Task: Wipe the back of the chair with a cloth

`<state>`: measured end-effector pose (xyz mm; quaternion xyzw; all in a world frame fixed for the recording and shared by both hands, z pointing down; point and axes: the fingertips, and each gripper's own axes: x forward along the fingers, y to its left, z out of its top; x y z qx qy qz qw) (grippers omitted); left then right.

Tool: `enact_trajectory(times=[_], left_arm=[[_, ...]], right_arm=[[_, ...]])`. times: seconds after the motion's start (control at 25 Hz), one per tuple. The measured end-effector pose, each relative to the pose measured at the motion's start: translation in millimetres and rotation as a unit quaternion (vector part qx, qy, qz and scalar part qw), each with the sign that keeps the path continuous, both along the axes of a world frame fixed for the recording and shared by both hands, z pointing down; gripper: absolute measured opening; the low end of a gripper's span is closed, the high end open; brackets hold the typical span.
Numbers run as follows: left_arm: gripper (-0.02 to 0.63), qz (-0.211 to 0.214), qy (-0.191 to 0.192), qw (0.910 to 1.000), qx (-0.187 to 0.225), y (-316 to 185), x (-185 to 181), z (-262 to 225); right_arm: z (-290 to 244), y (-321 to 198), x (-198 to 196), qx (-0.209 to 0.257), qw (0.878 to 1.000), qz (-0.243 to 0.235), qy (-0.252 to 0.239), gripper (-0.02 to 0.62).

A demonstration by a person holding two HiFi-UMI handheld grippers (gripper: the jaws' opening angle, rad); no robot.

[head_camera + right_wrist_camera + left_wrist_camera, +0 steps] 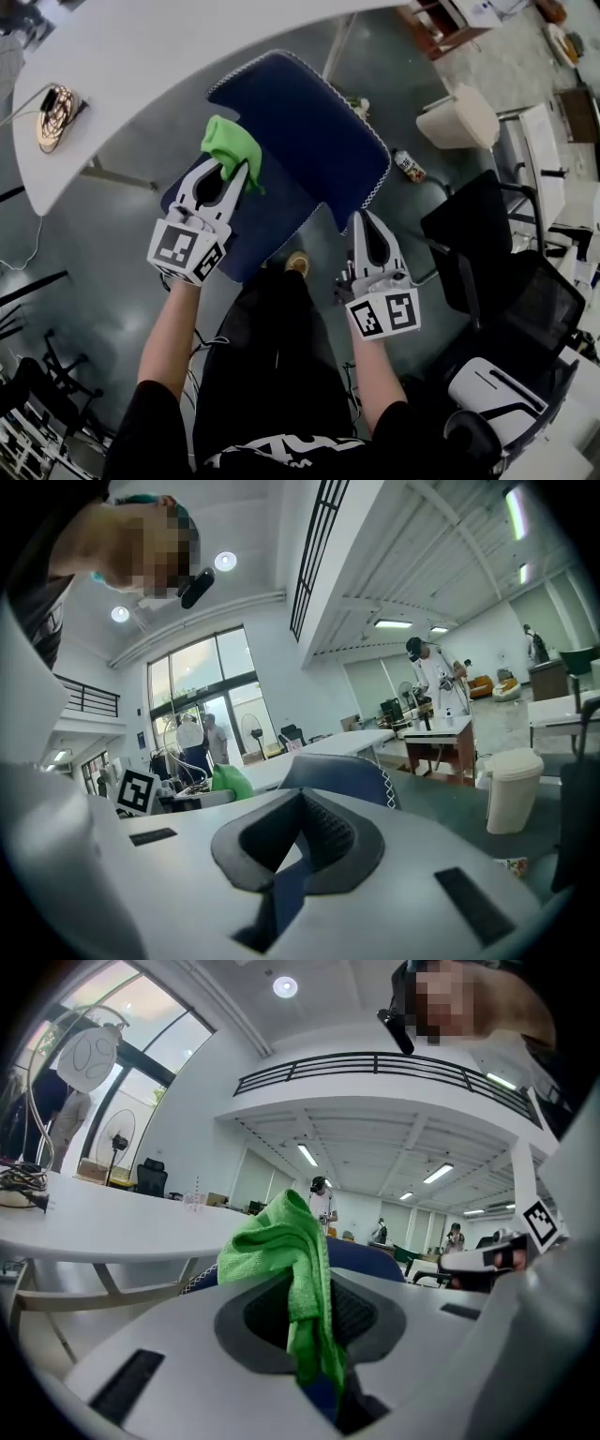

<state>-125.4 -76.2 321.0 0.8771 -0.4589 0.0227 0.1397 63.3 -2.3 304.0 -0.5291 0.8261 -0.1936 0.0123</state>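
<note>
Left gripper (232, 172) is clenching the green cloth (225, 141) over the left edge of the blue chair back (309, 131). Right gripper (366, 220) is sitting clenched and empty by the back's right edge. Curved white table (169, 56) is standing beyond on the grey floor (94, 253). Black office chair (487, 244) is standing right.

white table (141, 56) at 11 o'clock, cable coil (54, 117) on it; white bin (461, 117) at 2, bottle (410, 166) near it; black chairs (506, 253) at 4.
</note>
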Motion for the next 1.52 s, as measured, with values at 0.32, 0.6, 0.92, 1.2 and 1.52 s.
enact_trajectory(times=[0.32, 0.6, 0.92, 1.2, 1.52], left_arm=[[0.069, 0.007, -0.057, 0.9983, 0.014, -59.9, -16.9, 39.8], [0.069, 0.018, -0.103, 0.9944, 0.017, -96.7, -22.0, 61.5], [0.069, 0.056, -0.108, 0.9926, 0.004, -105.3, 20.7, 75.7], [0.069, 0.109, -0.088, 0.9901, 0.008, -75.5, 82.0, 78.4], [0.069, 0.191, -0.073, 0.9789, 0.0, -15.9, 147.0, 89.4]], right_arm=[[21.8, 4.6, -1.1, -0.022, 1.0, 0.011, -0.004, -0.003], [30.8, 6.3, -6.3, -0.032, 0.999, 0.009, -0.006, -0.003], [33.2, 14.3, -5.6, -0.038, 0.999, 0.007, -0.009, -0.003], [42.0, 20.2, -3.5, -0.044, 0.999, 0.004, -0.011, -0.003], [45.5, 25.8, 19.1, -0.044, 0.999, 0.018, -0.005, -0.003]])
